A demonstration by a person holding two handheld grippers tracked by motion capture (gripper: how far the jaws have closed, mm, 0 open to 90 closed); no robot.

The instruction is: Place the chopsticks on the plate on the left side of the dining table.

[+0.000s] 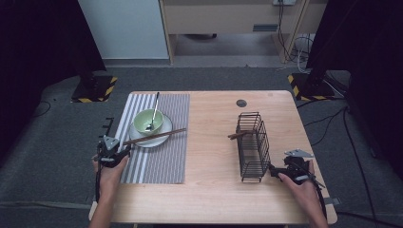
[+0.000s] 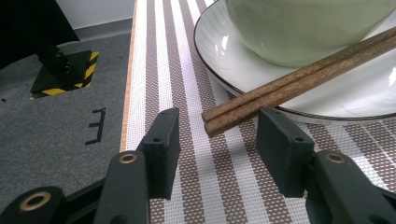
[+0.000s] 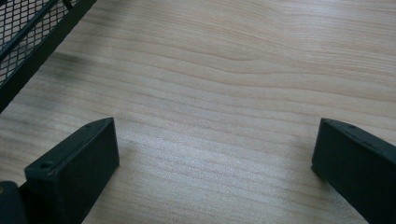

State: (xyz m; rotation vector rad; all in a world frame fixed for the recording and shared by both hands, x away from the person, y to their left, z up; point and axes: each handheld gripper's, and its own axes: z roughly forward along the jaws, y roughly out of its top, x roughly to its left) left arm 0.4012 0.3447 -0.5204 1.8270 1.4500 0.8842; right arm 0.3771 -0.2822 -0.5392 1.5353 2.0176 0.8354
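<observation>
Your left gripper (image 2: 217, 149) is open, and the near ends of the brown chopsticks (image 2: 299, 77) sit between its jaws but don't touch them, with the rest of the sticks lying across the white plate (image 2: 219, 56) by the green bowl (image 2: 299, 28). Push in a bit, keep both sticks side by side, then squeeze gently. Your right gripper (image 3: 215, 163) waits wide open over the bare table (image 3: 233, 70) beside the black wire rack (image 1: 253, 145).

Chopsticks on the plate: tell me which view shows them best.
The left gripper view: the chopsticks lie close up, their ends between the open left gripper, across the plate rim. The high view shows their full length, small. The right gripper view faces bare table.
</observation>
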